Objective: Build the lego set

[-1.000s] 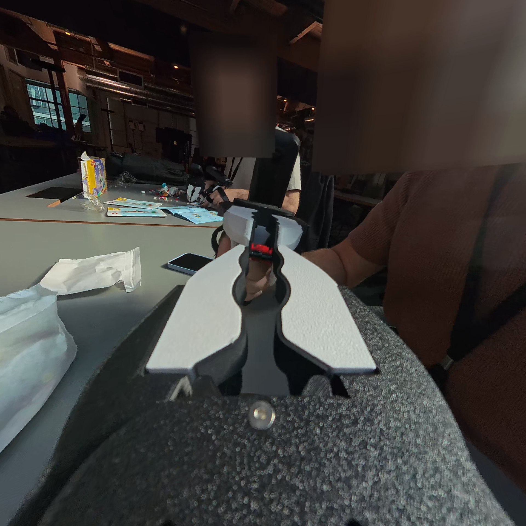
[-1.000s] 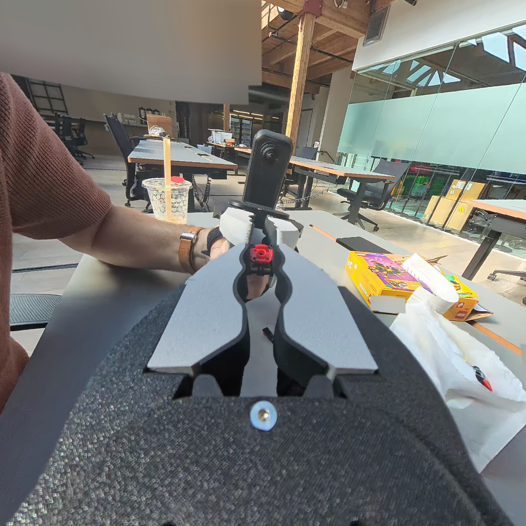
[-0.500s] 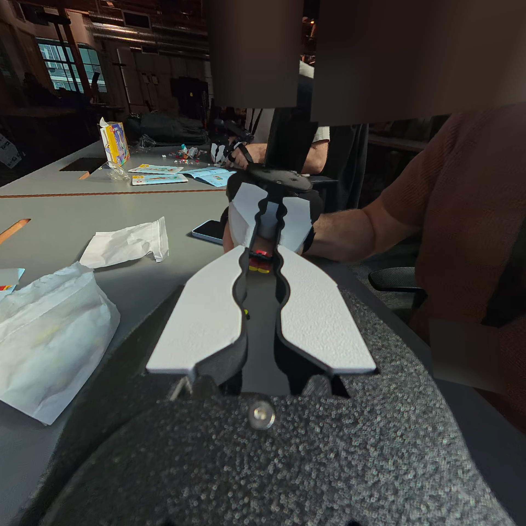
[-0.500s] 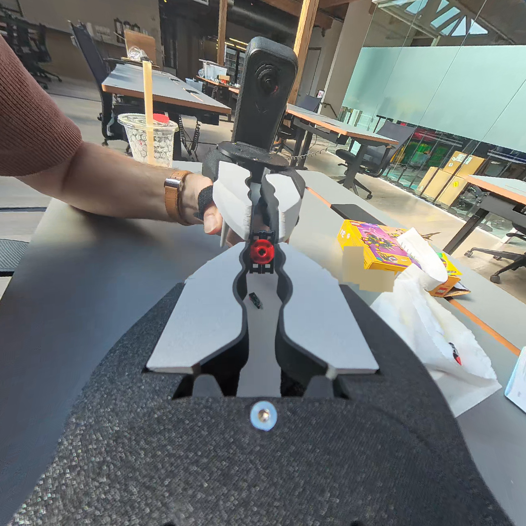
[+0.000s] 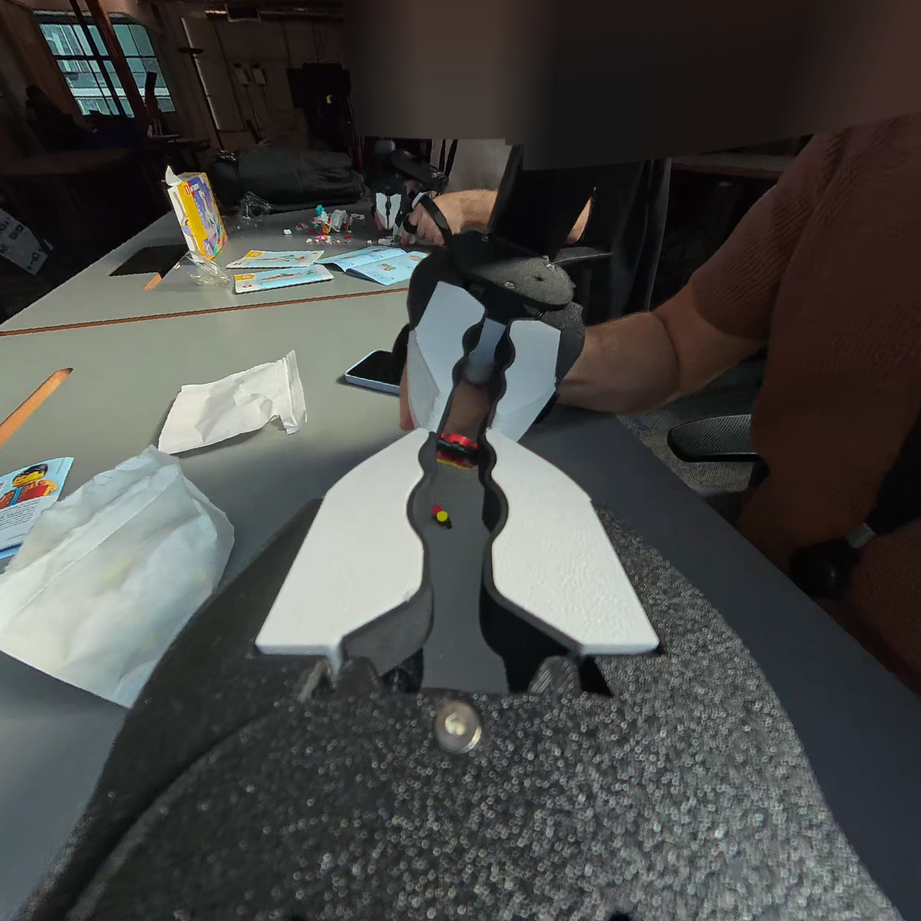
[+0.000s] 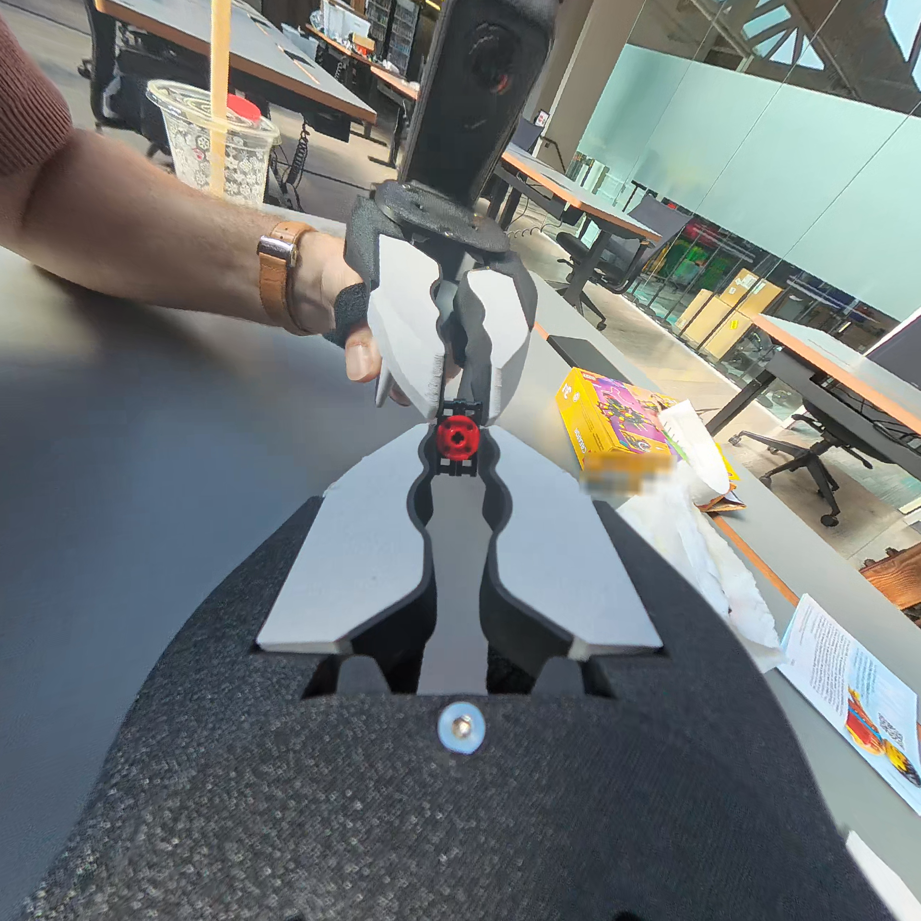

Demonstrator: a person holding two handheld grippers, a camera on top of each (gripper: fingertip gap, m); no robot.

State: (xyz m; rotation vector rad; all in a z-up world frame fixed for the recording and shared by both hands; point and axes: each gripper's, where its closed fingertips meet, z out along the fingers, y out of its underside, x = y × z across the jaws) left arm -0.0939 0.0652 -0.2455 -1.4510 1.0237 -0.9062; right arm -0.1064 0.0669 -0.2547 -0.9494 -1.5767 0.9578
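A small lego assembly, a red round piece on black and yellow parts [image 5: 456, 448], is held between both grippers just above the grey table [image 5: 124, 359]. My left gripper [image 5: 456, 451] is shut on it. In the right wrist view the assembly [image 6: 456, 438] shows its red round face, and my right gripper [image 6: 456, 443] is shut on it too. The grippers face each other tip to tip: the right gripper [image 5: 478, 369] tilts up beyond the assembly, and the left gripper [image 6: 456, 398] touches its black top. A tiny red, yellow and black piece [image 5: 441, 516] lies on the table under my left fingers.
White paper bags [image 5: 99, 558] [image 5: 234, 403] and a phone [image 5: 374, 369] lie to the left. A yellow lego box [image 6: 613, 418], a paper bag [image 6: 697, 548] and a booklet [image 6: 857, 697] lie to the right. A plastic cup [image 6: 219, 144] stands behind the forearm. Only a small space, under 4 cm, lies between the two pairs of fingers. Both grippers' tips are roughly 40 cm from the plastic cup [image 6: 219, 144].
Both grippers have come down toward the table with the assembly between them and tilted nose-down. The loose tiny piece on the table now shows between my left fingers.
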